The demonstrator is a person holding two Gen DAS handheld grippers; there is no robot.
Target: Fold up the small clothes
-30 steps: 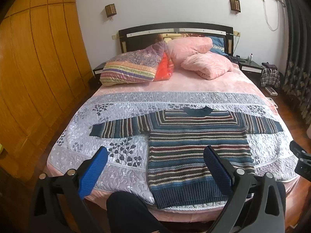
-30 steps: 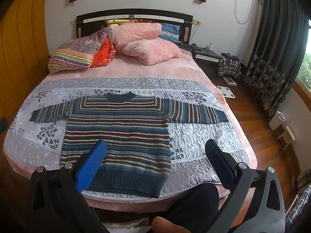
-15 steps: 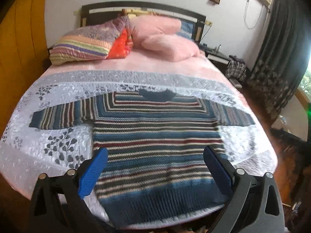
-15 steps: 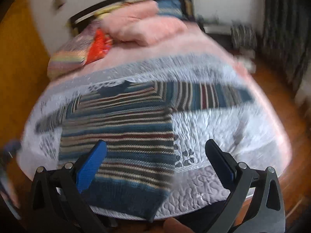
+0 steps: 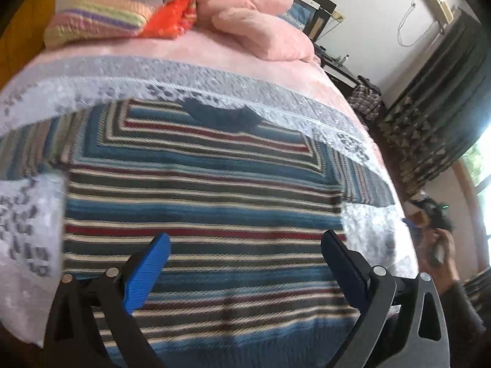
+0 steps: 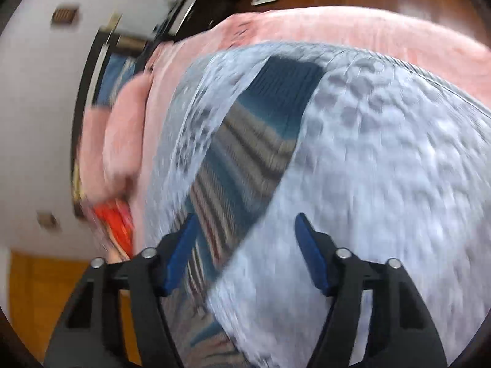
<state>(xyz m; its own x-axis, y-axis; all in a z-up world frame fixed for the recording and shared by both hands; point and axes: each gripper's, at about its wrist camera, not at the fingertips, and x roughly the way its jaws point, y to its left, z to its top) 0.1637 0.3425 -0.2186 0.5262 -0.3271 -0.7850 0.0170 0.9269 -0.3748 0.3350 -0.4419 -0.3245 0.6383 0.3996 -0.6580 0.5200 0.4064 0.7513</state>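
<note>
1. Both grippers had dropped in close over the bed within the last second; the views went from whole-room to tight on fabric.
2. Left gripper hung over the sweater body, jaws wide, nothing between them.
3. Right gripper had rolled sideways and lined up on the right sleeve, jaws apart but narrower, empty.
4. Judgement: approach phase, no fold started; sleeve grab looked next.
5. Sweater lay flat, arms spread, on the quilt: chunky ribbed knit, horizontal stripes, dark collar. Quilt was pale, puffy, stitched. Right view was blurred.
</note>
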